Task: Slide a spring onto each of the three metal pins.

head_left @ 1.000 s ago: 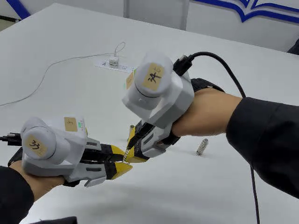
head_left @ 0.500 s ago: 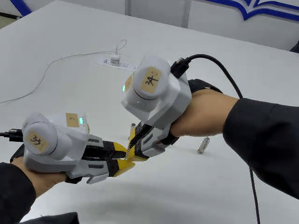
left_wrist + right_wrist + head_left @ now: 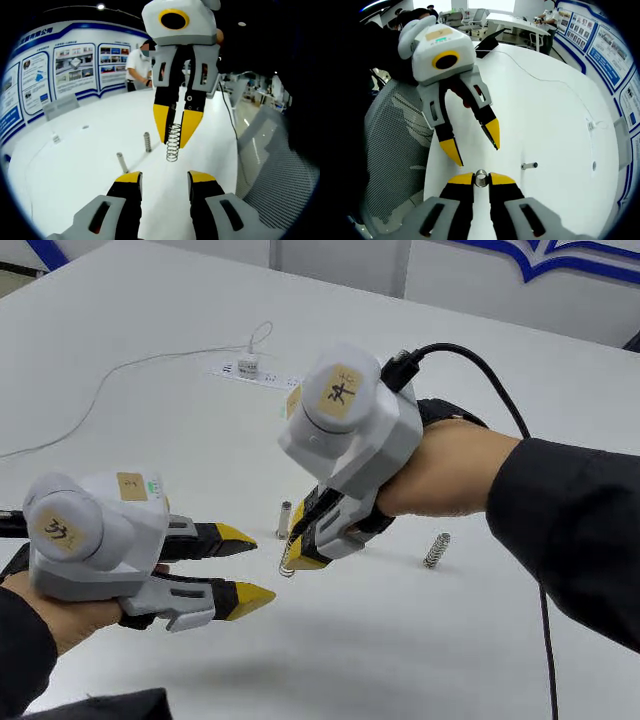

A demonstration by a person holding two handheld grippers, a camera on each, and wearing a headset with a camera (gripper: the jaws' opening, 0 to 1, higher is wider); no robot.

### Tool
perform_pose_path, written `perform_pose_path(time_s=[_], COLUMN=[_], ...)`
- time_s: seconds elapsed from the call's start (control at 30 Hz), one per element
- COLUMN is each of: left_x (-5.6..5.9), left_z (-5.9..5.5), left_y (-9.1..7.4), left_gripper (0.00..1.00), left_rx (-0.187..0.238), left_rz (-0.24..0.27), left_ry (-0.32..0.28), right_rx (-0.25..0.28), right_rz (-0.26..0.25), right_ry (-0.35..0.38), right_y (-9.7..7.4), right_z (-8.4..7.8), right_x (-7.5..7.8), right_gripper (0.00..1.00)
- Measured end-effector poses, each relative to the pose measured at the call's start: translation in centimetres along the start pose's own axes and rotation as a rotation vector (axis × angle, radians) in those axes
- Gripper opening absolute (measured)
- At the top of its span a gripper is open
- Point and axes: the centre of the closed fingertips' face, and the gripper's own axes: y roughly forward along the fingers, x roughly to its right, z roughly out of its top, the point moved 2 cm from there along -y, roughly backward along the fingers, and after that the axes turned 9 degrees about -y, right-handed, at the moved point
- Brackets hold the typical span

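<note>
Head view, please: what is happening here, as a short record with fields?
right hand-held gripper: shut on a spring, which hangs below its tips
left hand-held gripper: open, holding nothing
pin: upright on the table, close to the held spring
loose spring: lying on the table, apart from both grippers

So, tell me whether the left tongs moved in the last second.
Yes: the left tongs drew back leftward, away from the upright pin, and opened.
</note>
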Motion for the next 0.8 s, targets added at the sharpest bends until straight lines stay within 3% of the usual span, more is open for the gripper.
perform_pose_path(time_s=[0.3,0.53,0.8], left_x=[-0.8,-0.8,-0.7], left_z=[-0.1,-0.3,-0.3], left_y=[-0.8,-0.8,-0.6], left_gripper=[0.46,0.5,0.53], left_rx=[0.017,0.015,0.018], left_rz=[0.033,0.04,0.041], left_ry=[-0.036,-0.046,-0.05], right_rx=[-0.011,-0.014,-0.023], right_rz=[-0.032,-0.08,-0.105], right_ry=[0.038,0.072,0.091], right_y=[-0.6,-1.0,-0.1], right_z=[-0.9,-1.5,-1.6], right_x=[2.2,5.5,7.7], right_gripper=[0.12,0.12,0.12])
